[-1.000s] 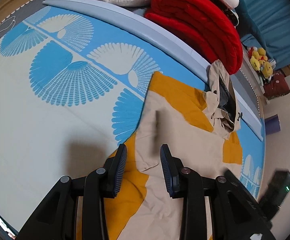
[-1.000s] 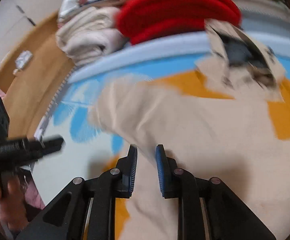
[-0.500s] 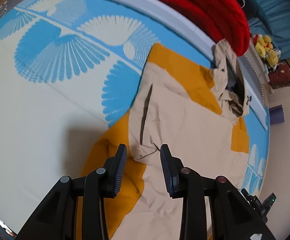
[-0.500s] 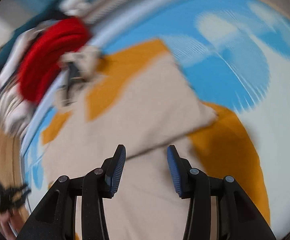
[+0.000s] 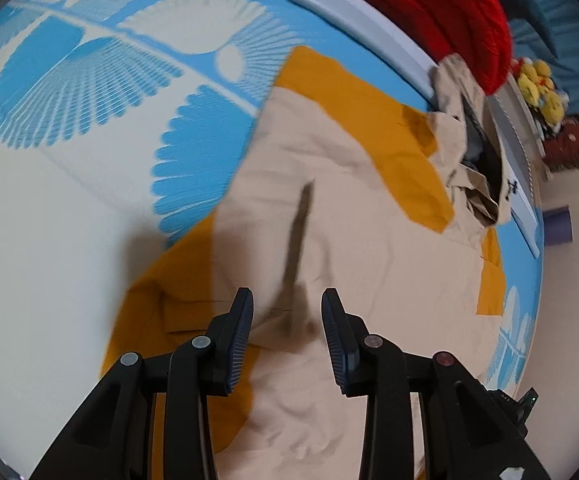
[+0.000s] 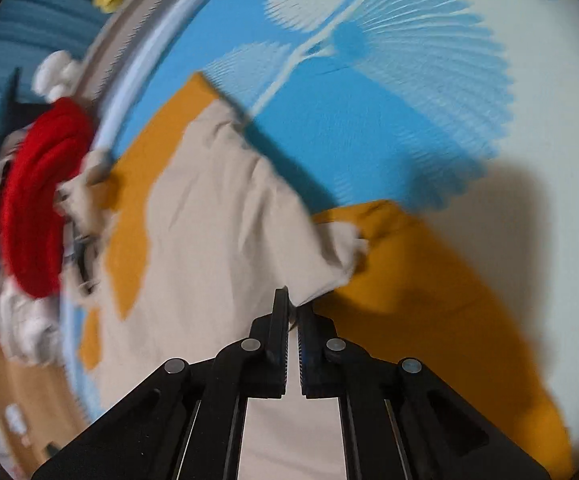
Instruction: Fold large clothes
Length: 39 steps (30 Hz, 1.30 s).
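Observation:
A beige and mustard-yellow hooded jacket [image 5: 353, 216] lies spread on a blue and white patterned mat [image 5: 89, 92]. Its hood [image 5: 473, 132] points to the far edge. My left gripper [image 5: 287, 320] is open and empty, hovering over the jacket's lower left part near a dark pocket slit [image 5: 299, 220]. In the right wrist view the jacket [image 6: 217, 208] has a beige flap lifted over a yellow sleeve [image 6: 429, 300]. My right gripper [image 6: 293, 312] is shut on the beige fabric edge.
A folded red blanket [image 5: 429, 12] and yellow plush toys [image 5: 541, 88] sit past the mat's pale border [image 5: 329, 0]. The red blanket [image 6: 37, 200] and white cloth [image 6: 21, 320] lie at the left in the right wrist view. Bare mat [image 6: 489, 100] lies at the right.
My right gripper was open half a second ago and has now shut on the beige fabric edge. My left gripper has moved closer over the jacket and stays open.

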Each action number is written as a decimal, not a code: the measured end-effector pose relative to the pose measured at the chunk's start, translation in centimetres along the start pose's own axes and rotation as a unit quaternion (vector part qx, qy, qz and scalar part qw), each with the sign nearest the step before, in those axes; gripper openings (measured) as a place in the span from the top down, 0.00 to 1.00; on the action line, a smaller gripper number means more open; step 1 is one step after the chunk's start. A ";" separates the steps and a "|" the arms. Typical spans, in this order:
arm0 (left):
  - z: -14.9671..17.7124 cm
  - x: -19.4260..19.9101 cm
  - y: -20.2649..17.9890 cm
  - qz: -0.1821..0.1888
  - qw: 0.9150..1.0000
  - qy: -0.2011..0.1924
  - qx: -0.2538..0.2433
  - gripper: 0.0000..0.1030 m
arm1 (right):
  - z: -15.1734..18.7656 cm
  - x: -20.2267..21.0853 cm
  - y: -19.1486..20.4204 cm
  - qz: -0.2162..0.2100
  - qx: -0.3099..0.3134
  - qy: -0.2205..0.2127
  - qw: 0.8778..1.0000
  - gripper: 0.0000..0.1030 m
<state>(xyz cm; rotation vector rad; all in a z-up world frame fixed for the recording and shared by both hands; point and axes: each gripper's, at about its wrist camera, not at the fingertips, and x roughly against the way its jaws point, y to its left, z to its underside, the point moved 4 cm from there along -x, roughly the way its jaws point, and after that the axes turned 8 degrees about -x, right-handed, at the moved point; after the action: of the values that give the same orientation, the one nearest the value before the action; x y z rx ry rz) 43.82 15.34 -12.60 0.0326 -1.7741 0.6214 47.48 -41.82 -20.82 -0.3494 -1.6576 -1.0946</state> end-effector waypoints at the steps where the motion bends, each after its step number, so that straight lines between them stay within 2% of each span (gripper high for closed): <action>1: 0.0 -0.1 -0.5 0.004 1.000 -0.002 -0.007 0.69 | 0.0 0.6 -0.1 0.004 -0.005 -0.009 1.000 0.95; 5: -0.1 -0.9 -1.8 0.005 1.000 0.003 -0.025 0.69 | 1.3 4.1 2.2 0.015 0.037 -0.060 0.997 0.89; 8: 0.1 -2.2 -1.6 -0.021 0.999 0.016 -0.034 0.69 | 2.4 5.8 4.3 0.003 0.076 -0.093 0.993 0.82; 11: 0.6 -3.6 -0.9 -0.026 0.999 0.029 -0.027 0.71 | 2.7 4.9 6.7 -0.040 0.131 -0.069 0.988 0.78; 12: 0.8 -4.0 -0.8 -0.024 0.999 0.036 -0.023 0.80 | 2.8 4.2 7.1 -0.052 0.146 -0.049 0.987 0.75; 13: 0.9 -4.0 -0.8 -0.017 0.999 0.033 -0.023 1.00 | 3.3 3.3 7.4 -0.059 0.161 -0.023 0.985 0.74; 14: 0.7 -3.4 -1.1 -0.012 0.999 0.021 -0.029 0.99 | 3.7 1.9 7.6 -0.058 0.176 0.004 0.983 0.73; 17: -0.2 -1.2 -1.8 -0.021 0.999 -0.029 -0.041 0.99 | 4.2 0.0 7.0 -0.027 0.183 0.023 0.983 0.73; 20: -0.2 -1.3 -2.1 -0.075 0.995 -0.025 -0.064 0.96 | 4.5 -1.9 5.7 0.029 0.176 0.046 0.983 0.74; 22: 0.1 -1.3 -2.7 -0.082 0.994 -0.022 -0.073 0.97 | 4.6 -1.6 6.0 0.035 0.186 0.040 0.981 0.74; 26: -0.1 0.2 -4.9 -0.078 0.988 -0.067 -0.114 0.87 | 4.5 0.4 7.4 0.018 0.203 0.000 0.979 0.74; 28: 0.2 -1.3 -4.8 -0.079 0.988 -0.044 -0.123 0.80 | 4.2 0.1 7.3 0.028 0.207 0.002 0.978 0.74; 30: 1.2 -4.7 -3.4 -0.075 0.991 0.032 -0.104 0.77 | 4.2 -1.0 6.3 0.049 0.194 0.028 0.979 0.74; 31: 1.7 -5.6 -2.6 -0.078 0.992 0.054 -0.088 0.78 | 4.2 -1.1 5.8 0.054 0.182 0.032 0.981 0.74; 32: 1.7 -5.6 -2.2 -0.073 0.993 0.053 -0.075 0.78 | 4.2 -0.5 5.8 0.053 0.176 0.025 0.983 0.73; 34: 1.3 -4.4 -2.8 -0.074 0.993 0.037 -0.082 0.78 | 4.2 1.1 7.2 0.043 0.197 -0.004 0.979 0.73; 36: 0.6 -1.9 -4.6 -0.076 0.991 -0.006 -0.113 0.76 | 4.3 3.9 9.2 0.026 0.237 -0.049 0.970 0.74; 39: 0.0 1.2 -6.9 -0.069 0.986 -0.061 -0.142 0.68 | 5.5 8.8 12.7 0.003 0.319 -0.131 0.939 0.73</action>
<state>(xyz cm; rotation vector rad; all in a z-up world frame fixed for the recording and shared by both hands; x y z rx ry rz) 45.78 9.78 -8.85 -0.0033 -1.9462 0.2683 49.53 -33.15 -6.99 -0.0726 -2.1394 -0.4654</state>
